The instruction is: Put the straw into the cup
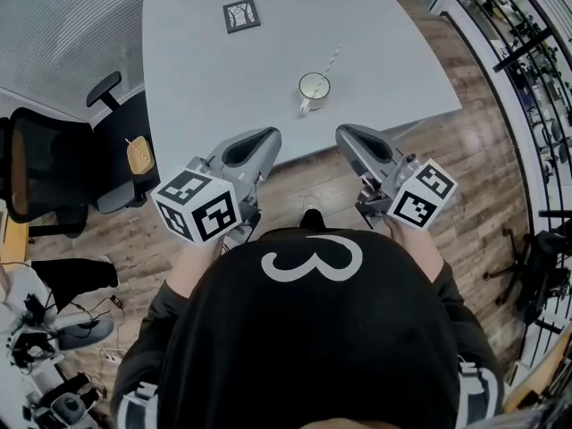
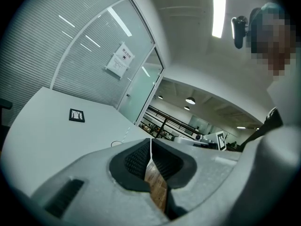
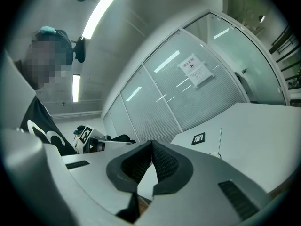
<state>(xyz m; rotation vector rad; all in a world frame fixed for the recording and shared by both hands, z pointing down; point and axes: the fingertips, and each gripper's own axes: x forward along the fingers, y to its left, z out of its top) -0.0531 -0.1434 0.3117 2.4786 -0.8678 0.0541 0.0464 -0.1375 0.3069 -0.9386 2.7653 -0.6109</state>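
Note:
A white cup (image 1: 314, 88) stands near the front edge of the pale grey table (image 1: 206, 79). A striped straw (image 1: 332, 59) rests in it and leans out toward the far right. The left gripper (image 1: 267, 135) hovers over the table's front edge, left of the cup, shut with nothing between its pads. The right gripper (image 1: 345, 133) sits just off the edge, right of the cup, also shut and empty. In the right gripper view the jaws (image 3: 151, 142) meet at the tips, with the straw (image 3: 220, 138) beyond them. The left gripper view shows its jaws (image 2: 151, 140) closed, and the cup rim (image 2: 115, 143) peeks over them.
A square black-and-white marker card (image 1: 241, 14) lies at the table's far side. A black office chair (image 1: 45, 172) and a stool (image 1: 134, 155) stand left of the table. Wooden floor (image 1: 313, 181) lies under the grippers, and a railing (image 1: 527, 52) runs along the right.

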